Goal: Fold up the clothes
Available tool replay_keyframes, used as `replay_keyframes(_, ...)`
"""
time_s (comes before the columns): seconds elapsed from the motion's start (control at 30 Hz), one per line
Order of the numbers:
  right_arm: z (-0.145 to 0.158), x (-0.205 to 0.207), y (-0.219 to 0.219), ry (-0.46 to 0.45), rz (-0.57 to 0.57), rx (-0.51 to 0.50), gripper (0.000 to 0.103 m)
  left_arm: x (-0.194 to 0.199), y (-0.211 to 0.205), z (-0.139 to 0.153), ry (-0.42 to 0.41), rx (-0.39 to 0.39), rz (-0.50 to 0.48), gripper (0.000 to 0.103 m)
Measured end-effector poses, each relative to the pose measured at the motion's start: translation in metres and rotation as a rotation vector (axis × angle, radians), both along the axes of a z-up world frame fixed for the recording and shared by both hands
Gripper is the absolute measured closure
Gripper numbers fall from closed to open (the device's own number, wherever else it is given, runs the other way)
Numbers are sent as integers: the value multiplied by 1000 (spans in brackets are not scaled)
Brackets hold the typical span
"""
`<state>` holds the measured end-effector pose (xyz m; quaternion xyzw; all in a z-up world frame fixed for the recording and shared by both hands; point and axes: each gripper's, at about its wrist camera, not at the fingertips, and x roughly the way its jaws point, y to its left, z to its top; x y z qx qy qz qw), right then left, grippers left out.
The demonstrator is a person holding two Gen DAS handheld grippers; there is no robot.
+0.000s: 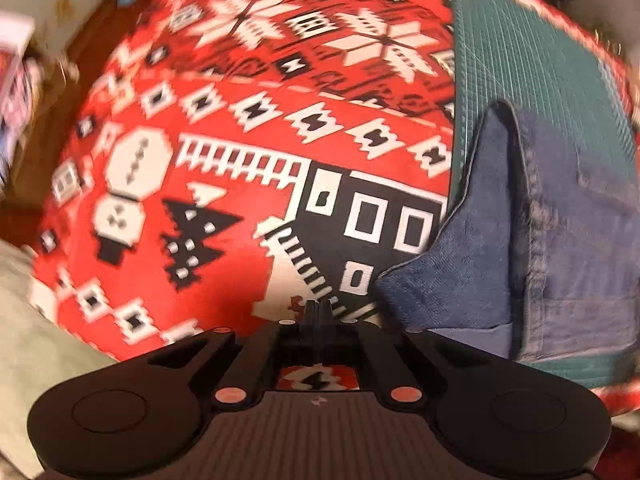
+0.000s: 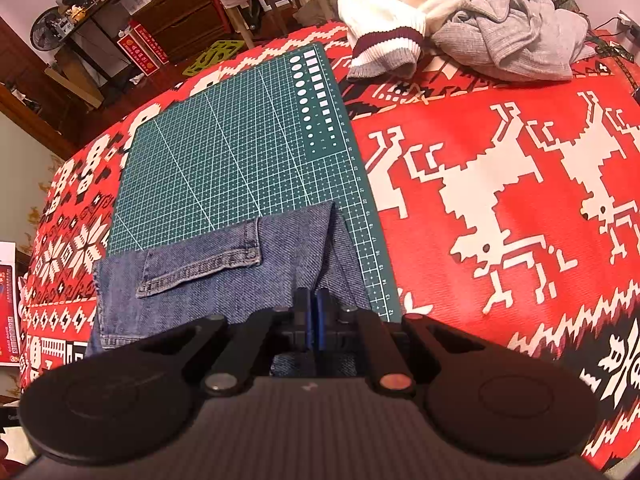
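A blue denim garment (image 2: 208, 272) lies folded on the green cutting mat (image 2: 240, 152), its stitched pocket facing up. My right gripper (image 2: 314, 304) is shut on the near edge of the denim, and blue cloth shows between its fingers. In the left wrist view the same denim garment (image 1: 540, 240) sits at the right, one folded corner hanging off the mat (image 1: 532, 60) onto the red cloth. My left gripper (image 1: 318, 312) hovers over the red patterned cloth, just left of that corner. Its fingers are pressed together with nothing between them. The left view is blurred by motion.
A red, white and black patterned cloth (image 2: 500, 184) covers the table. A white sweater (image 2: 392, 8) with a maroon-striped cuff and a crumpled grey garment (image 2: 516, 40) lie at the far right. Shelves, boxes and a fan (image 2: 42, 30) stand beyond the far left edge.
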<state>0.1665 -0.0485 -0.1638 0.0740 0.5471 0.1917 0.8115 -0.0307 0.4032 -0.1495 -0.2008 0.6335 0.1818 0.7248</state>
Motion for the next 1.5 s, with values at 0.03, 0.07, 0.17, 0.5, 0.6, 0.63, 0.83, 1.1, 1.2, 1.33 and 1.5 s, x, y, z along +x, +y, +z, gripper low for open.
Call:
replay_keyframes(0.03,0,0,0,-2,1,-1,97,-2,8,4,-34,-43,26,103)
replay_keyframes(0.07,0,-1,0,-4,3,-2,97,-4,11,9,-72,-62,41,103)
replay_keyframes(0.17,1,-1,0,-4,3,-3,97,-3,14,19,-155,-110,51,103)
replay_keyframes(0.5,2,-1,-1,-4,4,-4,97,19,-15,1,-82,-102,-48,103)
replay_keyframes(0.6,2,-1,-1,-3,3,-2,97,21,-20,-11,12,-28,-46,103)
replay_keyframes(0.63,2,-1,-1,-3,3,-1,97,21,-19,-13,24,-24,-36,103)
replay_keyframes(0.83,4,-1,-3,-3,0,14,97,9,-10,12,-116,-118,28,103)
replay_keyframes(1.1,4,-3,-1,-7,6,8,97,31,-30,20,-213,-179,-17,103)
replay_keyframes(1.2,4,-3,-1,-5,3,9,97,40,-40,1,-98,-124,-53,103)
replay_keyframes(1.33,5,-3,-2,-7,4,9,97,35,-46,-4,-28,-77,-76,102)
replay_keyframes(1.5,5,-2,-3,-2,2,15,97,23,-45,3,-26,-36,-47,103)
